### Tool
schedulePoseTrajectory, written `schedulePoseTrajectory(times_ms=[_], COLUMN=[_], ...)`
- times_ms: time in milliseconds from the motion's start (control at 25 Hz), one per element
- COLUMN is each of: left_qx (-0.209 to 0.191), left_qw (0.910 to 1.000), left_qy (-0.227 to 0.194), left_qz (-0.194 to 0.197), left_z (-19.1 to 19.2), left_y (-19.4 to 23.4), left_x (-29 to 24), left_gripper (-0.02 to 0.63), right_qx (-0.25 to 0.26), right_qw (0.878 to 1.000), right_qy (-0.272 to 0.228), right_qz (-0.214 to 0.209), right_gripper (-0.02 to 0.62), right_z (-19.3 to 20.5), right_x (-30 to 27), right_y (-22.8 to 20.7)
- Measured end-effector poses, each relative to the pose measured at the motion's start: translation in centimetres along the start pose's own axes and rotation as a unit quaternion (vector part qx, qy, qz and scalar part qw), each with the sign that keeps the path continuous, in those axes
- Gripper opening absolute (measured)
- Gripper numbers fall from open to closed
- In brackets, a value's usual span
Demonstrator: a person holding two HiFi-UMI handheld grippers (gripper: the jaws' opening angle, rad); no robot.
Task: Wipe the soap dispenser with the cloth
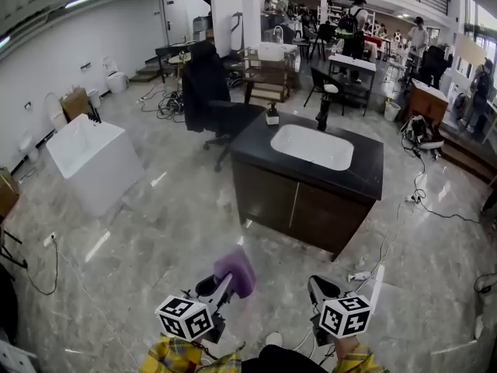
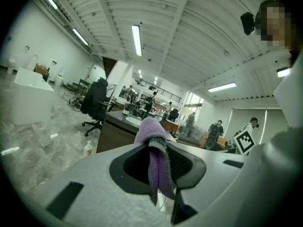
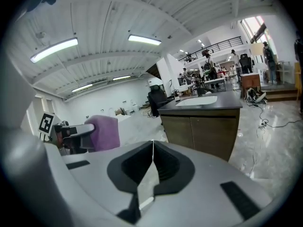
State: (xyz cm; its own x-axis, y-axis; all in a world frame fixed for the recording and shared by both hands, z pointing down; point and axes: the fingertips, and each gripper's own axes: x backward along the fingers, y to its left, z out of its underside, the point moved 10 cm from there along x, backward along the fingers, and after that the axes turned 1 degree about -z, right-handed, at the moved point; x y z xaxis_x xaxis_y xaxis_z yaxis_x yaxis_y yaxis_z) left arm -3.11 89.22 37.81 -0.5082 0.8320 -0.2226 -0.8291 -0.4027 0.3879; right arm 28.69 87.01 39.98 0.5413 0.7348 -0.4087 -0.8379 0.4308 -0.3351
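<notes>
Left gripper (image 1: 225,284) is sitting at the bottom of the head view, jaws clamped together on one purple cloth (image 1: 235,272). In the left gripper view the cloth (image 2: 154,138) is bunching up over the fingertips and hanging down through the closed gap. Right gripper (image 1: 318,287) is just beside it, also low in frame. Its own view is showing the jaws of the right gripper (image 3: 152,151) pressed fully together with nothing between them. One soap dispenser (image 1: 272,115) is standing on the far left corner of the dark counter (image 1: 365,169), well apart from both grippers. One black faucet (image 1: 322,112) is rising behind one white sink basin (image 1: 312,146) set into that counter. The cabinet (image 1: 291,208) below is showing two closed doors facing the grippers. Marble floor (image 1: 171,231) is lying between grippers and cabinet, with a white power strip (image 1: 359,275) and cable near the right gripper. One small bottle (image 2: 87,149) is standing on the floor by the cabinet's side. One black office chair (image 1: 211,99) is standing behind the counter's left end, near the dispenser. One white tub block (image 1: 87,158) is sitting off to the left. Cables are trailing on the floor at right. At least three people are standing among desks in the background.
</notes>
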Motion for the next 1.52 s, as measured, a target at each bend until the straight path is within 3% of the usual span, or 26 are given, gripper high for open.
schedulePoseTrajectory(times_ms=[320, 760, 1160, 1280, 1520], left_qx=[-0.008, -0.009, -0.02, -0.002, 0.012], left_qw=[0.9997, 0.9999, 0.9982, 0.997, 0.9963], left_qy=[-0.013, -0.013, 0.017, 0.022, 0.03], left_qz=[-0.017, 0.007, 0.053, 0.075, 0.08], left_z=[-2.9, -4.9, -8.6, -9.7, -12.2], left_y=[0.3, 3.0, 10.7, 13.7, 19.9], left_x=[-7.1, -13.7, -22.6, -24.8, -27.3], left_gripper=[0.064, 0.064, 0.064, 0.064, 0.064], right_qx=[-0.018, -0.029, -0.025, -0.028, -0.023], right_qw=[1.0, 1.0, 0.999, 0.999, 0.998], right_qy=[-0.007, 0.011, 0.016, 0.021, 0.012], right_qz=[-0.008, -0.003, 0.031, 0.035, 0.056], right_gripper=[0.006, 0.006, 0.006, 0.006, 0.006], right_z=[-3.0, -4.4, -9.5, -10.8, -13.7], right_x=[-3.3, -7.9, -17.7, -21.4, -27.6], right_y=[-5.8, -8.4, -9.2, -9.1, -7.8])
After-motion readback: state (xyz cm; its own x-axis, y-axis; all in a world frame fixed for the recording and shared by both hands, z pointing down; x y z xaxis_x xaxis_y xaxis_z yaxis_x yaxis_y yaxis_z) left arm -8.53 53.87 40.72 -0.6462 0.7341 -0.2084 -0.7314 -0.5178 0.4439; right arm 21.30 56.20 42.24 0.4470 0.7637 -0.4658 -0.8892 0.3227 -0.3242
